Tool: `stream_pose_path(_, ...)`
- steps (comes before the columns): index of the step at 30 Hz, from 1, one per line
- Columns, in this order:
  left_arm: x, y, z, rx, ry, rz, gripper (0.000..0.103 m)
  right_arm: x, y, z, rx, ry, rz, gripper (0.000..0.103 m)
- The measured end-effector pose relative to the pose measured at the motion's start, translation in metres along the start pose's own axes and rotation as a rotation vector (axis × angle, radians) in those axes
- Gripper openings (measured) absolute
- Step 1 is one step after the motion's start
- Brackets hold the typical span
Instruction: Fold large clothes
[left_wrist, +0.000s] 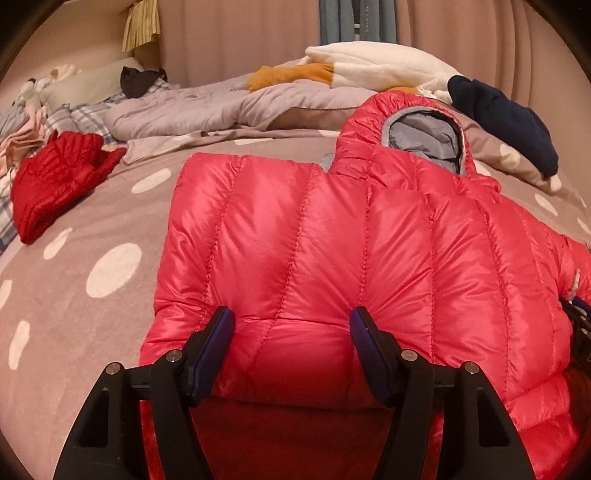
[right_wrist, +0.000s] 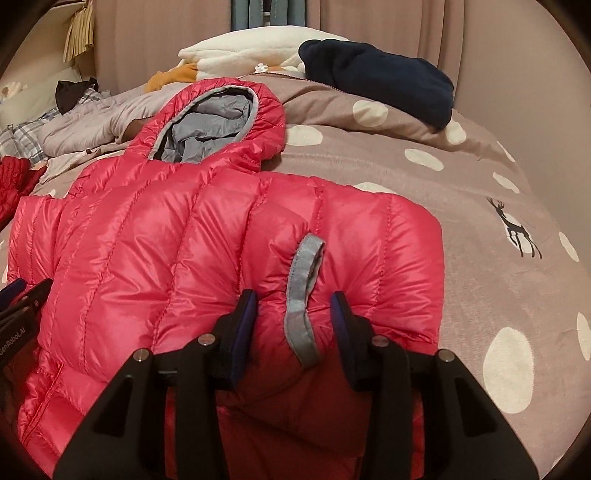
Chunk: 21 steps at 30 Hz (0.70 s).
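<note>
The red puffer jacket (left_wrist: 332, 240) lies spread on the bed (left_wrist: 74, 295), hood (right_wrist: 218, 122) towards the far curtains and grey lining showing in its opening; both sleeves look to be folded in over the body already, so the outline is a fairly tidy block with squared shoulders; that much of the folding I would call done. What seems left is the lengthwise fold, bringing the near end up towards the hood, and perhaps tucking the hood down; I'd judge the job roughly at its middle.

The left claw (left_wrist: 291, 325) sits low at the near edge of the jacket, its two blue-padded fingers (left_wrist: 218, 332) set apart with a fat bulge of quilted fabric pressed between them; it looks like a pinch on the puffy layer, the jaws not fully together because of the padding. The right claw (right_wrist: 293, 314) does the same on the other side, straddling a grey sleeve cuff (right_wrist: 301, 295) and the red padding under it; the fabric puckers against both pads, so I take it as gripped too. Both point forward along the bed, level and roughly parallel, well apart from each other.

A smaller red garment (left_wrist: 55, 177) lies off to the left; a navy garment (right_wrist: 380, 81) and white blanket (left_wrist: 376, 62) sit beyond the hood.
</note>
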<state>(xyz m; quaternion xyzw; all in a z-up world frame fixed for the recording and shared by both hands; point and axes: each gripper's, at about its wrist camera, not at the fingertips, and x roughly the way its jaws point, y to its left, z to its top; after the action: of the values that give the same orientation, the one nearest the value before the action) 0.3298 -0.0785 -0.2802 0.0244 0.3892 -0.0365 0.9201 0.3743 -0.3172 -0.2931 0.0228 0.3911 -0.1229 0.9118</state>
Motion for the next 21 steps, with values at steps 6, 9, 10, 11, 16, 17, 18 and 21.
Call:
stream_pose_path(6,0.0002,0.0002,-0.0001,0.0,0.0,0.0,0.065,-0.0002,0.0011,-0.0005,-0.006,-0.002,-0.01,0.042)
stream_pose_path(9,0.0003,0.0001,-0.0001,-0.001,0.0,-0.001,0.066,0.0,0.0034,-0.0006,-0.021,-0.004,-0.035,0.044)
stream_pose_path(10,0.0003,-0.0002,-0.0002,-0.001,0.0,0.0,0.066,-0.0005,0.0048,-0.0008,-0.025,-0.006,-0.042,0.044)
stream_pose_path(11,0.0003,-0.0003,-0.0002,0.0,0.0,0.001,0.066,-0.001,0.0059,-0.001,-0.03,-0.007,-0.052,0.045)
stream_pose_path(16,0.0004,-0.0002,-0.0004,0.001,-0.001,0.001,0.066,-0.0022,0.0088,-0.0015,-0.047,-0.012,-0.084,0.048)
stream_pose_path(17,0.0004,-0.0002,-0.0004,0.001,-0.001,0.001,0.066,-0.0025,0.009,-0.0015,-0.047,-0.013,-0.087,0.049)
stream_pose_path(18,0.0005,0.0,-0.0004,0.0,-0.001,0.0,0.067,-0.0029,0.0089,-0.0017,-0.047,-0.014,-0.092,0.05)
stream_pose_path(21,0.0,0.0015,-0.0008,-0.007,-0.003,-0.005,0.067,-0.0036,0.0097,-0.0021,-0.048,-0.017,-0.101,0.052)
